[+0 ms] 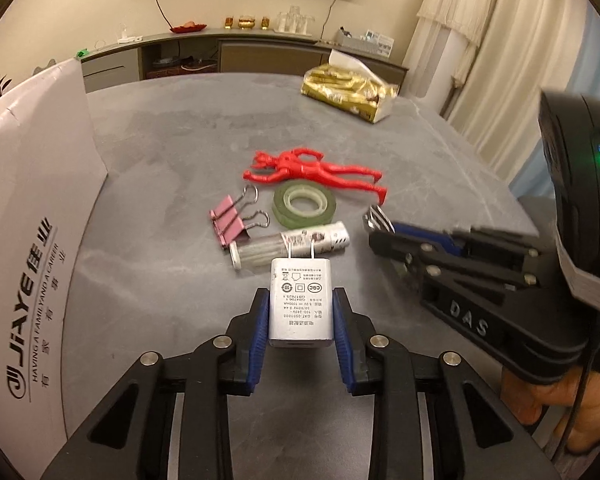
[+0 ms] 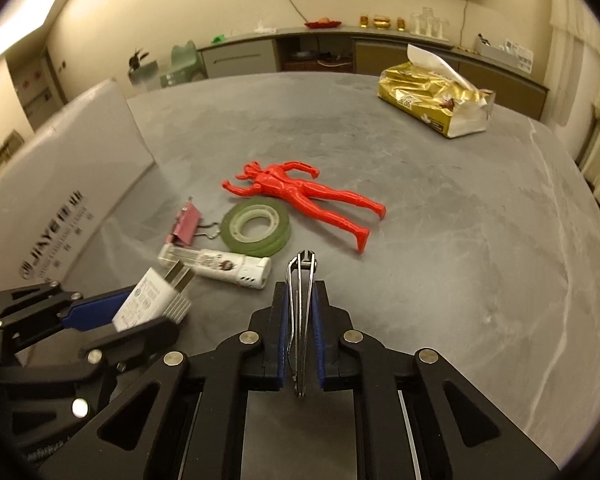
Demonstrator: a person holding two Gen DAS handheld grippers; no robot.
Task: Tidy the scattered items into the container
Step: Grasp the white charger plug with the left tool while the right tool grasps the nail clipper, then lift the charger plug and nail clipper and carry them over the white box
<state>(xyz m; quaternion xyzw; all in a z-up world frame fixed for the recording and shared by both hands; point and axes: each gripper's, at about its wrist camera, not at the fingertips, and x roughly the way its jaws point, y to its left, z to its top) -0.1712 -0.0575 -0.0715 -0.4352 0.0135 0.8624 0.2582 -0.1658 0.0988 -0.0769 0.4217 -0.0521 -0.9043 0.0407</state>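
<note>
In the left wrist view, the left gripper (image 1: 301, 312) is clamped on a white rectangular USB wall charger (image 1: 300, 306), its blue pads pressing both sides and its two metal prongs pointing forward. Just beyond the prongs, a clear-and-white plastic cylinder tube (image 1: 290, 244) lies on the grey stone tabletop (image 1: 420, 184). Two pink metal binder clips (image 1: 232, 222) lie to its left, a green roll of tape (image 1: 302, 205) is behind it, and a red plastic toy figure (image 1: 312, 168) lies past the roll. A tall white cardboard box (image 1: 32, 220) with printed lettering stands at the left edge; a gold tissue pack (image 1: 348, 92) sits far back. The right gripper (image 1: 376, 220) reaches in from the right, apparently pinching something metallic, though blur hides its shape.

In the right wrist view, the right gripper (image 2: 301, 320) is closed narrowly on silver metal nail clippers (image 2: 300, 300), held on edge above the tabletop. The left gripper with the charger appears at lower left, near the box.
</note>
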